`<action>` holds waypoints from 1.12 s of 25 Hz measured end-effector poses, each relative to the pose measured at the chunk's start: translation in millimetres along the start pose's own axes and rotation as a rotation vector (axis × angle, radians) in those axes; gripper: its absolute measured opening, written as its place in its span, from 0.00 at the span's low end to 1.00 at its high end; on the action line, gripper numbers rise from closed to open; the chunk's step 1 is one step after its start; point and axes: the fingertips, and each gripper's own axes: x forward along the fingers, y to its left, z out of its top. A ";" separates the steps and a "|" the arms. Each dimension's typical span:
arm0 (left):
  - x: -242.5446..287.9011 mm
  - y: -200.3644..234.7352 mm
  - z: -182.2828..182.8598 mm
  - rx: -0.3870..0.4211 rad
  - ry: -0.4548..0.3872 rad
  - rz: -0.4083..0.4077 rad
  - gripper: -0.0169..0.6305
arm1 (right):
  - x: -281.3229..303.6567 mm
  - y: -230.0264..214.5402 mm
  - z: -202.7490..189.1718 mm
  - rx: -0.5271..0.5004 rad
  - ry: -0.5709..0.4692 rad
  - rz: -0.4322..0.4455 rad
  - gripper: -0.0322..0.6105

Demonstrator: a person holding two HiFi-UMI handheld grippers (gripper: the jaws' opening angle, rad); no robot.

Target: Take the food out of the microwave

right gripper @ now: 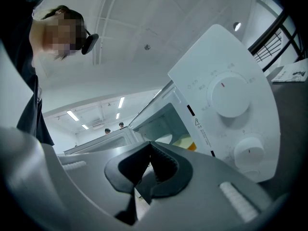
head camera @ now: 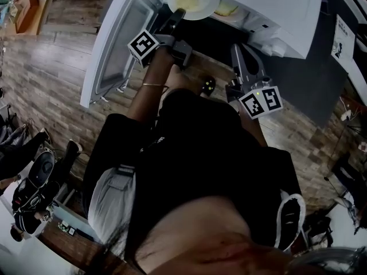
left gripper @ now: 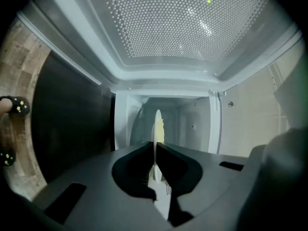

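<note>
- The right gripper [right gripper: 149, 153] is held nearest the body, off to the side of the oven front. Its jaws are pressed together on nothing, as its own view shows, and the microwave's control dials [right gripper: 228, 97] are seen beyond it.
- The left gripper [head camera: 176, 15] is reached forward past the open door [head camera: 112, 50], and its jaws are pinched on the rim of a white plate [head camera: 198, 7].
- In the left gripper view the plate [left gripper: 156, 121] is seen edge-on between the closed pads, with the yellow food [left gripper: 160, 131] lying on it.
- The plate is at the mouth of the microwave [head camera: 287, 10], with the cavity behind it.
- The withdrawal step is judged to be in hand. Next, a level pull straight back is called for, with the thin rim grip kept firm so the food is not tipped off.
</note>
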 end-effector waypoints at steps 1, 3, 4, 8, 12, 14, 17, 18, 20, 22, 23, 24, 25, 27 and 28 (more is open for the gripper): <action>-2.7 -0.3 -1.5 0.008 -0.001 0.000 0.05 | -2.3 -0.2 -0.6 0.000 0.002 0.002 0.05; -7.6 -2.9 -6.5 0.011 -0.003 -0.004 0.05 | -7.0 -1.4 -1.0 0.002 0.005 0.006 0.05; -10.1 -4.0 -9.3 0.013 -0.003 -0.006 0.05 | -9.3 -2.5 -1.1 0.004 0.005 0.007 0.05; -23.6 -3.9 -17.9 0.026 -0.006 0.002 0.05 | -16.8 -4.9 -0.6 0.003 0.007 0.003 0.05; -39.9 -9.3 -26.3 0.032 -0.009 0.000 0.05 | -18.6 0.3 -1.0 0.020 0.004 0.024 0.05; -47.8 -11.8 -28.8 0.046 -0.005 0.000 0.05 | -18.0 4.2 -2.9 0.032 0.005 0.041 0.05; -57.2 -16.5 -33.7 0.055 -0.001 -0.009 0.05 | -19.4 8.5 -5.9 0.043 0.007 0.055 0.05; -60.8 -17.1 -35.3 0.052 -0.002 -0.012 0.05 | -20.5 9.7 -7.3 0.044 0.007 0.056 0.05; -68.2 -17.0 -37.3 0.044 -0.003 -0.013 0.05 | -22.7 12.7 -10.2 0.047 0.007 0.055 0.05; -75.0 -15.8 -38.3 0.044 -0.002 -0.012 0.05 | -25.1 15.7 -13.1 0.053 0.008 0.055 0.05; -77.8 -15.2 -38.9 0.049 0.000 -0.011 0.05 | -26.3 16.9 -14.4 0.055 0.010 0.056 0.05; -80.1 -14.9 -39.8 0.055 0.004 -0.012 0.05 | -27.5 18.0 -15.5 0.056 0.012 0.057 0.05; -81.9 -15.0 -41.3 0.062 0.009 -0.013 0.05 | -28.4 19.2 -16.4 0.055 0.013 0.057 0.05; -85.8 -15.7 -46.1 0.070 0.025 -0.016 0.05 | -30.1 22.1 -19.1 0.057 0.015 0.058 0.05; -88.1 -15.5 -49.3 0.071 0.035 -0.018 0.05 | -31.0 24.0 -21.0 0.059 0.019 0.059 0.05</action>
